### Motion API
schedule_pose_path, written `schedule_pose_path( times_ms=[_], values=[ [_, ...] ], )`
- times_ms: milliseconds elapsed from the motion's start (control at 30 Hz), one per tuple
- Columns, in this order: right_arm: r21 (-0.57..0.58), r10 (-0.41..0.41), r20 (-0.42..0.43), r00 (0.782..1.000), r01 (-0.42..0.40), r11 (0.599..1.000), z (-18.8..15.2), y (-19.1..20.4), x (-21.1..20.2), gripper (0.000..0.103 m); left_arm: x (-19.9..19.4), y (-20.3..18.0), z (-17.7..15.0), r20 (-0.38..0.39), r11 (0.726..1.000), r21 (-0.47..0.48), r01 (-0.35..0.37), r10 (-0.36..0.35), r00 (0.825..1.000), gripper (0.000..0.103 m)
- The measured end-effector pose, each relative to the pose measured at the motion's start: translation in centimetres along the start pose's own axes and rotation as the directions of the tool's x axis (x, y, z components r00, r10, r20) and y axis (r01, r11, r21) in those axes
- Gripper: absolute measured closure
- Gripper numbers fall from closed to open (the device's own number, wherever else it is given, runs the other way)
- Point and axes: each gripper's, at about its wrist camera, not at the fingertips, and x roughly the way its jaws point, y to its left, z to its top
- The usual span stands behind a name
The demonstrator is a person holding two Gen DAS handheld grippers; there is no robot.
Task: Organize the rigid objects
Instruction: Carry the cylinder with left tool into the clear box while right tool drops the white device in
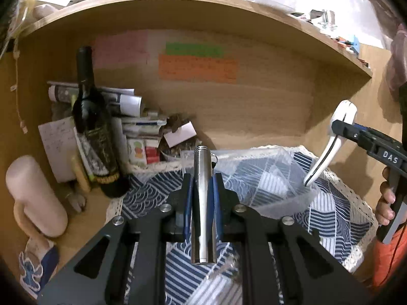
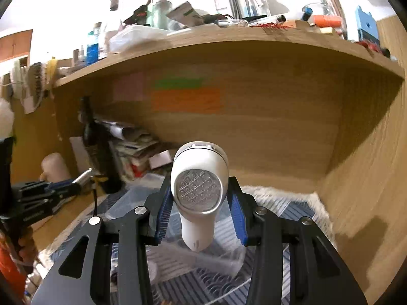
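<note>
Left gripper (image 1: pixel 202 185) pinches a steel tube (image 1: pixel 202 203); right gripper (image 2: pixel 201 209) clamps a white lint shaver (image 2: pixel 198 190). Both hang over the clear plastic box (image 1: pixel 274 178) just ahead. Risk: round tube slipping out, or grippers colliding above the box.

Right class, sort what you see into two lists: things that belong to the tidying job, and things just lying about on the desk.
Part of the job:
- steel tube, gripped by the left gripper
- white shaver, gripped by the right gripper
- clear tub below both

Just lying about:
- wine bottle
- paper pile
- pink cylinder
- sticky notes
</note>
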Motion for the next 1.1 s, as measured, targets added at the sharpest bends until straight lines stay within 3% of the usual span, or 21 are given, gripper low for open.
schedule_pose_path(
  times_ms=[300, 500, 700, 900, 1100],
  values=[
    [-0.095, -0.033, -0.187, 0.982, 0.016, 0.995, -1.2, -0.6, 6.9, 0.065, 5.8, 0.1, 1.2, -0.078, 1.000, -0.011, 0.008, -0.009, 0.997, 0.088],
    [-0.157, -0.012, -0.278, 0.961, -0.033, 0.987, -1.6, 0.8, 10.9, 0.065, 11.3, -0.1, 0.0, -0.198, 0.999, -0.021, 0.039, -0.043, 0.979, 0.088],
    [-0.220, 0.018, -0.324, 0.946, -0.094, 0.971, -1.0, 3.0, 14.0, 0.065, 14.8, -1.0, -1.1, -0.274, 0.999, 0.021, 0.031, -0.024, 0.962, 0.088],
    [-0.245, 0.018, -0.422, 0.907, -0.133, 0.960, -2.4, 4.4, 17.8, 0.065, 15.5, -1.3, -1.5, -0.284, 0.998, 0.049, 0.030, -0.015, 0.959, 0.088],
    [-0.240, 0.016, -0.502, 0.865, -0.157, 0.958, -4.0, 4.5, 19.1, 0.065, 15.2, -1.0, -1.4, -0.274, 0.998, 0.048, 0.028, -0.014, 0.962, 0.088]
  ],
)
